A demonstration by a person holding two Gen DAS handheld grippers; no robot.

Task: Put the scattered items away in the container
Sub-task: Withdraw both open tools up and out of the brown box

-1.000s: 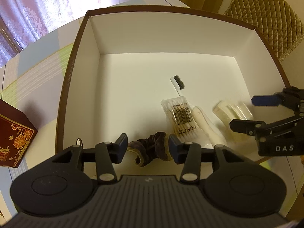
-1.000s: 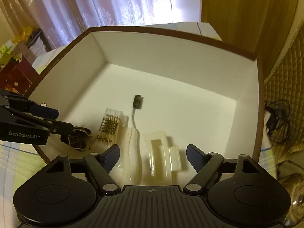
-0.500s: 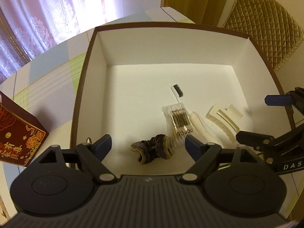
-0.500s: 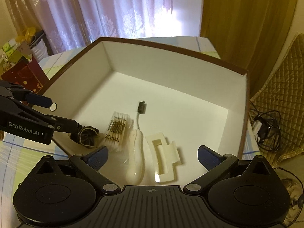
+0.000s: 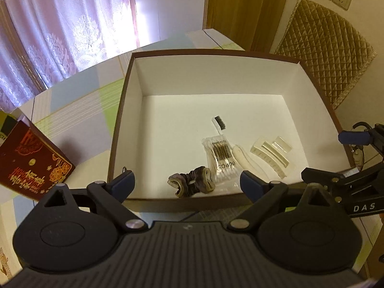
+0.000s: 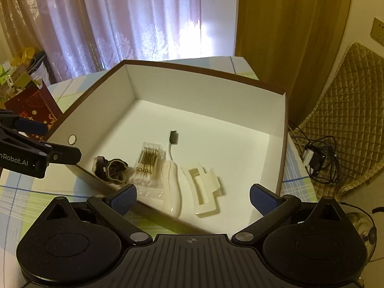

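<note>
both jaws wide open, empty | box (image 5: 124, 110): 1 scrunchie (image 5: 192, 183), 1 swab pack (image 5: 219, 159), 1 toothbrush (image 5: 219, 123), 1 hair claw (image 5: 270, 153)

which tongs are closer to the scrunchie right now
Left. The left tongs hang open just above the box's near wall, with the scrunchie right below; the right tongs are open further along, by the hair claw clip.

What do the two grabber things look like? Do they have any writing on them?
Both tongs are black plastic with ribbed bodies, round discs and silver screws. The left tongs and right tongs have blue fingertip pads. White lettering shows on their sides: "DAS" on the right one, "nRobot.AI" on the left.
</note>
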